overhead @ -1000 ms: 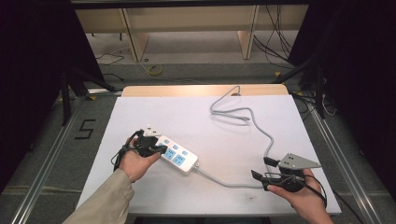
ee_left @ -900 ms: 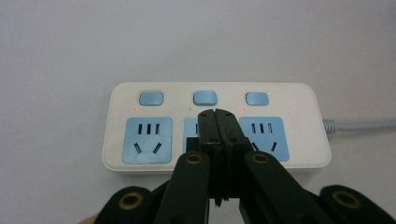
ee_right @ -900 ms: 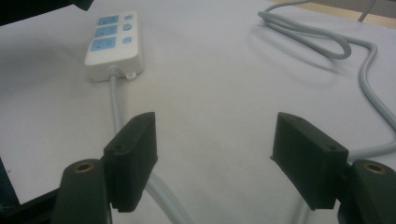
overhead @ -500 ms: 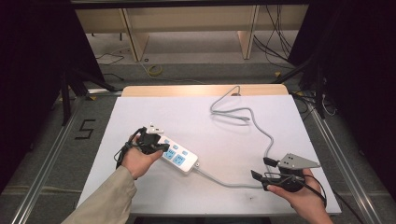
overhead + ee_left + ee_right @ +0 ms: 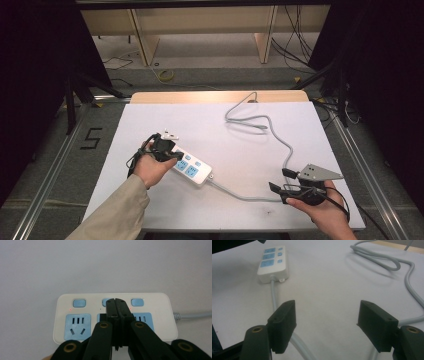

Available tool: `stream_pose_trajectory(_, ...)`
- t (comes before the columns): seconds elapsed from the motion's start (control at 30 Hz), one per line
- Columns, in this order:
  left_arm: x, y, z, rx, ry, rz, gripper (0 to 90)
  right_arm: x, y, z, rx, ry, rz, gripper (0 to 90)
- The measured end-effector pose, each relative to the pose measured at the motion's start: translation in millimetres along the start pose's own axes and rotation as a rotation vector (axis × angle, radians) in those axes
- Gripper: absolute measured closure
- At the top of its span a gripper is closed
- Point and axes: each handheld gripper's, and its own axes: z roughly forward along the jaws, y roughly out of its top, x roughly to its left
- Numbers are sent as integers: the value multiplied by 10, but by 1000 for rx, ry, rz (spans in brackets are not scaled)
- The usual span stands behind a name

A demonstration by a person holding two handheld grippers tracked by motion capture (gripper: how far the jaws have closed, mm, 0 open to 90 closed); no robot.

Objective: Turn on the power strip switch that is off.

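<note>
Left gripper (image 5: 116, 302) clenched tight, tips on the middle blue switch (image 5: 107, 301) of the power strip (image 5: 187, 167), left-centre on the table (image 5: 240, 125). Pressing step. Right gripper (image 5: 325, 325) released, straddling the strip's cable (image 5: 273, 293). Next: lift off, check the switch.

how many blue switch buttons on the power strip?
3 on the power strip: left button, right button, and the middle button, partly hidden behind the shut left gripper.

Glossy white plastic power strip (image 5: 116, 315), smooth grey cable (image 5: 404, 272), matt table (image 5: 240, 135)
</note>
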Motion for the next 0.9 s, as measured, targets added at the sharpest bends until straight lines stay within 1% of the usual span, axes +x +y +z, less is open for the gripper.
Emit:
stream_pose_trajectory(0.07, -4, 10, 11, 0, -2, -6, 898, 2, 0, 0, 1, 0, 1, 311)
stream_pose_trajectory(0.23, -4, 45, 38, 14, -7, -8, 898, -2, -2, 6, -1, 3, 3, 312)
stream_pose_trajectory(0.3, -3, 57, 41, 19, -4, 2, 898, -6, -5, 6, 1, 3, 7, 312)
stream_pose_trajectory(0.37, -8, 64, 44, 17, 1, -2, 898, -14, -6, 7, 1, 4, 9, 312)
stream_pose_trajectory(0.53, -3, 91, 63, 20, 0, 7, 898, -26, -7, 9, 5, 2, 12, 312)
stream_pose_trajectory(0.6, -9, 102, 79, 13, 0, 2, 898, -26, -8, 9, 5, 2, 11, 312)
stream_pose_trajectory(0.7, -9, 116, 101, 21, 2, 8, 898, -29, -12, -1, 2, 0, 12, 312)
stream_pose_trajectory(0.77, -19, 120, 119, 23, 2, 2, 898, -31, -12, -3, 2, 0, 11, 312)
stream_pose_trajectory(0.9, -26, 135, 140, 31, 1, 14, 898, -26, -12, -1, 4, 2, 12, 311)
